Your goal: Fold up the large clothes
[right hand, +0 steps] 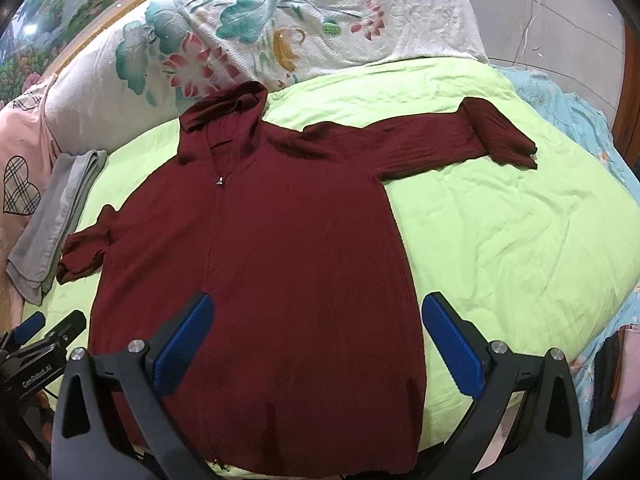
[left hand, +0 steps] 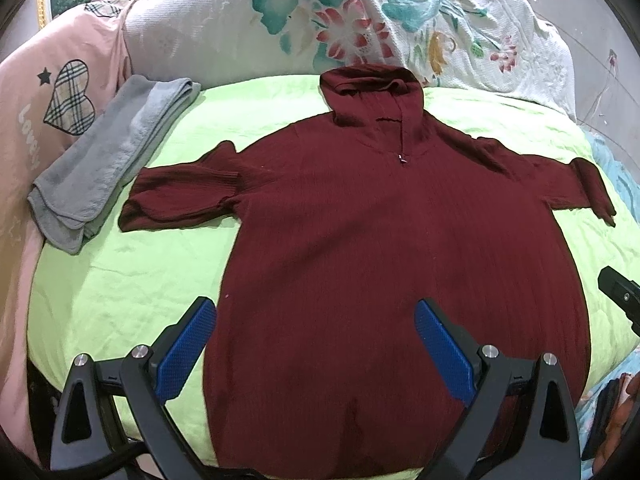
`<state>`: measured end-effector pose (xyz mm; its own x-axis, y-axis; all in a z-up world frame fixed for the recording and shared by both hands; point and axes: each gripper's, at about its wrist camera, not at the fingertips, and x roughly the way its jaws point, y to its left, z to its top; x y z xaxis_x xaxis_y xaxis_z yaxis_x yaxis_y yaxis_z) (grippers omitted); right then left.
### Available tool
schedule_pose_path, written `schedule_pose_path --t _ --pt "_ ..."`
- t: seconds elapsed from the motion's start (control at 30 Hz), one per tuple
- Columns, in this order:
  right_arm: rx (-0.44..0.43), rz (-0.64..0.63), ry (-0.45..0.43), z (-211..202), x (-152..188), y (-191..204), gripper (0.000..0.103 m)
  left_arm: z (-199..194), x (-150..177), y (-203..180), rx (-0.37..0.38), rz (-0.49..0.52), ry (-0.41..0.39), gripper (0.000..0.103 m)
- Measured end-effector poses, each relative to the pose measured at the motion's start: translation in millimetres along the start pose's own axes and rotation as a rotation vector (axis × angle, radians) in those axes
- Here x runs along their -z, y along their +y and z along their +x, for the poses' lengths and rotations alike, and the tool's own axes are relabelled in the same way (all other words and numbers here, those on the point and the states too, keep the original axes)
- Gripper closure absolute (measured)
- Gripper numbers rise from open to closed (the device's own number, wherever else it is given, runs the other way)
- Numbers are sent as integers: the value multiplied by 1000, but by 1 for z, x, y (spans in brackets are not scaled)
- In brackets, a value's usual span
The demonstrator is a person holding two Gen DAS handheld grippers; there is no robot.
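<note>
Blue-padded jaws of the left gripper stand spread wide at the near edge of the bed, holding nothing, with the lower part of the sweater between and beyond them. Jaws of the right gripper are likewise spread and empty, poised over the near hem area of the same garment.

That dark red hooded sweater lies flat and face up on the light green sheet, hem toward the near side and hood toward the far side, where it reaches the pillow. Both sleeves stretch outward: the left sleeve is bunched and ends just beside a folded grey towel, while the right sleeve runs out straight across the sheet. A small zipper pull sits on the chest below the hood.

Behind the hood lies a white pillow with a teal and red flower print. A pink cloth with a plaid heart covers the far left side, touching the towel. Blue patterned bedding shows at the right edge of the bed. A gold-framed landscape picture stands beyond the pillow.
</note>
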<state>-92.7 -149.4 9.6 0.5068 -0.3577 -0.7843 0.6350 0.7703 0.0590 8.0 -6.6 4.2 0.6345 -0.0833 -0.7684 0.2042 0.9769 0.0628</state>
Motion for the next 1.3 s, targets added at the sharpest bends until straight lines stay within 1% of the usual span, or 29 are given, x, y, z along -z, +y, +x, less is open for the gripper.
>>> schedule_pose_path --t 0.2,0.23,0.3,0.33,0.47,0.5,0.53,0.57,0.6,0.63,0.67,0.8,0.83,0.87,0.9,1.0,1.07,1.1,1.2,1.23,1.3 --pt "25 -17 -27 6 -8 -5 0 15 -11 -6 2 1 12 3" --pt "22 -19 -28 8 -9 -7 0 18 -13 -8 5 -2 17 3" --pt "-19 -13 -37 9 -11 -12 0 23 -14 -9 2 1 22 3" --pt "-37 2 -49 9 -13 -19 0 26 -15 -10 2 1 24 3" --pt "0 8 -128 8 -26 -48 2 40 -16 -10 15 -2 39 3" --pt "22 15 -135 10 -30 -58 4 45 -17 -10 23 -1 49 3" --pt "51 32 -131 14 -37 -73 10 51 -19 -10 25 -1 59 3" --pt "64 44 -127 17 -41 -82 14 55 -20 -11 25 0 66 3" --pt "87 62 -120 21 -48 -97 24 59 -22 -12 25 0 69 3" --pt "103 77 -115 25 -54 -108 31 63 -24 -15 24 0 71 3" --pt "123 101 -104 31 -62 -124 32 68 -26 -16 23 0 74 3" --pt "132 217 -102 49 -82 -179 37 83 -33 -22 21 8 94 3" --pt "118 246 -105 51 -86 -189 43 87 -35 -23 20 7 99 3" --pt "108 307 -104 57 -92 -209 47 90 -36 -23 20 7 104 3" --pt "110 342 -103 63 -96 -222 52 93 -37 -24 17 8 107 3" --pt "116 442 -120 79 -113 -265 53 103 -39 -27 9 18 122 3" --pt "98 481 -113 92 -122 -285 53 110 -39 -30 8 22 137 3" --pt "107 497 -107 101 -128 -296 53 114 -39 -32 9 25 144 3" --pt "123 504 -95 120 -139 -312 51 119 -39 -38 15 35 162 3" --pt "111 511 -88 126 -142 -317 49 121 -40 -39 16 40 165 3" --pt "59 559 -75 140 -143 -332 47 123 -40 -42 18 46 167 3"
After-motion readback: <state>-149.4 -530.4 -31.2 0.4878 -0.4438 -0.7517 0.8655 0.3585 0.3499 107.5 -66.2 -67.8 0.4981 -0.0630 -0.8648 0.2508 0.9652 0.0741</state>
